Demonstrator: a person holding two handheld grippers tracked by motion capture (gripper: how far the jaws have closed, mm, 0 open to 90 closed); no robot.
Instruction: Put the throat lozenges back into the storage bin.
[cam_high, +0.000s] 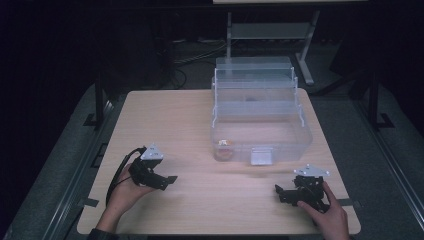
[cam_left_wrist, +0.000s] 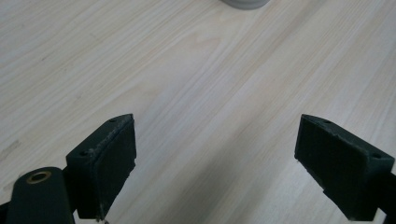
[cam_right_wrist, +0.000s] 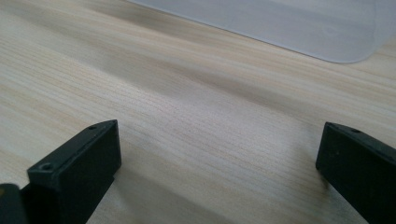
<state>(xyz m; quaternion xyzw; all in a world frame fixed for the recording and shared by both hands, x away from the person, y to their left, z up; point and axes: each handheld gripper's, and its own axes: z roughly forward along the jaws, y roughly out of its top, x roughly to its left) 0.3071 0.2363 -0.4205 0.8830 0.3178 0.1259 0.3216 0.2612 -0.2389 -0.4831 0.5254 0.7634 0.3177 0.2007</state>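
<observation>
Two grippers rest on the desk (cam_high: 200, 115), left gripper (cam_high: 167, 181) and right gripper (cam_high: 281, 192), fingers apart and empty; the clear bin (cam_high: 260, 142) stands just beyond, a small orange item (cam_high: 225, 144) inside.

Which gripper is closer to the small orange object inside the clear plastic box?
Left. The left gripper lies left of and below the orange object; the right gripper sits farther off, below and to its right. The clear box wall separates both from it.
</observation>
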